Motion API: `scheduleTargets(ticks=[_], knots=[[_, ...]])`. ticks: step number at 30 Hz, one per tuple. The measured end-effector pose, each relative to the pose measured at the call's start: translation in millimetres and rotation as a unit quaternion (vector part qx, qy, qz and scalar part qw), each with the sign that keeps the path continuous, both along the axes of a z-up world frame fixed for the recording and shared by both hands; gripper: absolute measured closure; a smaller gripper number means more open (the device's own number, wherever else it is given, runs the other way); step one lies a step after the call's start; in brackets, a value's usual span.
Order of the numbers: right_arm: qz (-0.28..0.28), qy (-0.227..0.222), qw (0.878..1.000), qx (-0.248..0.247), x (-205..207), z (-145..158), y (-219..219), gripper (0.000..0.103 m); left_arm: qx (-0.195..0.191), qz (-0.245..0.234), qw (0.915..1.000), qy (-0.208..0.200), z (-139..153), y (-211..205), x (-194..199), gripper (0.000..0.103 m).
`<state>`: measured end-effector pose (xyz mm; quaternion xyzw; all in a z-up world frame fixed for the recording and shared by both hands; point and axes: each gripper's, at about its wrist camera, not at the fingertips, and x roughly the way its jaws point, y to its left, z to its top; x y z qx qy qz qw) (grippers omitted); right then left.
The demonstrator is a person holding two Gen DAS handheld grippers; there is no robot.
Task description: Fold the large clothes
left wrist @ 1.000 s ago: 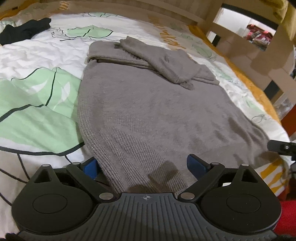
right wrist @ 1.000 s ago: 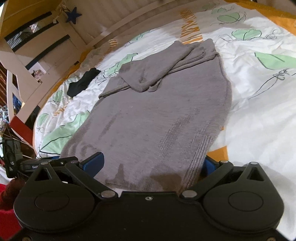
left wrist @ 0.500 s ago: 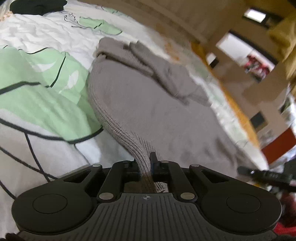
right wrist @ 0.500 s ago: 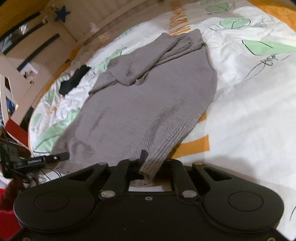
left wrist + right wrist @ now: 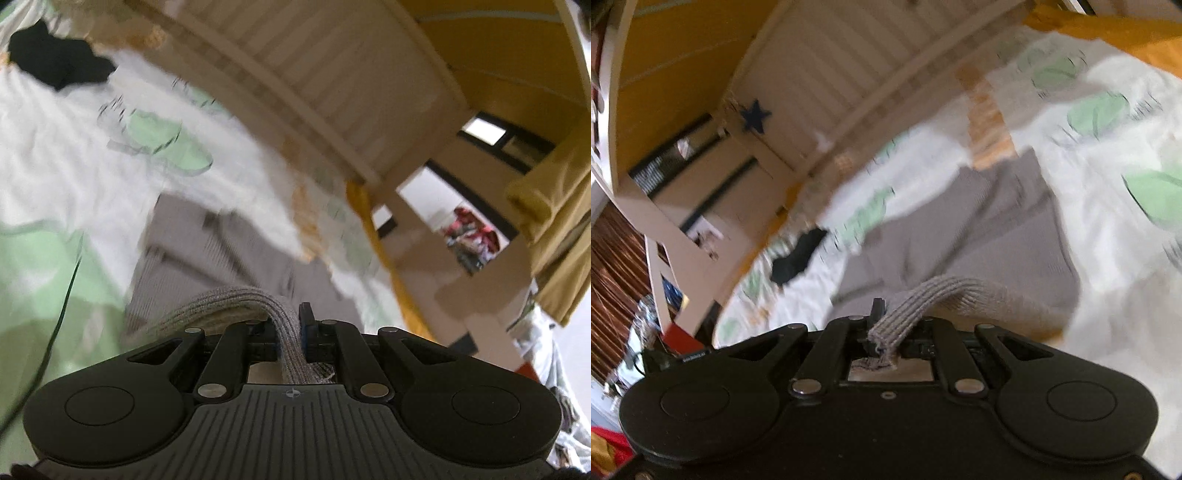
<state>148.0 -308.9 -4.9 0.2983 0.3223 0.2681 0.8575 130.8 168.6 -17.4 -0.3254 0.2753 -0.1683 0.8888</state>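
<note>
A grey knitted sweater [image 5: 207, 254] lies on the bed, its sleeves folded across the far end; it also shows in the right wrist view [image 5: 993, 236]. My left gripper [image 5: 291, 332] is shut on the ribbed hem at one near corner and holds it lifted. My right gripper [image 5: 886, 328] is shut on the ribbed hem at the other near corner, also lifted, with the knit arching off to the right. Both views are blurred by motion.
The bed has a white cover [image 5: 66, 155] with green leaf prints and orange edges. A black garment [image 5: 55, 62] lies at its far side, also in the right wrist view [image 5: 798, 254]. A white slatted headboard [image 5: 332, 85] stands beyond, and wooden bed posts [image 5: 676, 236] flank the sides.
Both grippers, open over the hem a second ago, closed on its corners. They have since lifted and tilted up, carrying the hem toward the far end of the sweater.
</note>
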Motion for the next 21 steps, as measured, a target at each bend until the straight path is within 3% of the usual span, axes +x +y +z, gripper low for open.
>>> scheduleTargets(ticks=[4, 8, 19, 21], knots=[[-0.001, -0.039, 0.999, -0.009, 39, 12, 9, 0.090, 0.018, 0.005, 0.9994, -0.030, 13, 1, 36, 0.095], [-0.008, -0.055, 0.998, -0.016, 81, 16, 17, 0.090, 0.019, 0.008, 0.9994, -0.027, 9, 2, 74, 0.095], [-0.033, 0.004, 0.998, -0.057, 188, -39, 37, 0.089, 0.050, 0.026, 0.9979, 0.031, -46, 4, 174, 0.094], [-0.039, 0.018, 0.997, -0.057, 203, -54, 37, 0.082, 0.053, 0.031, 0.9969, 0.049, -58, 5, 186, 0.094]])
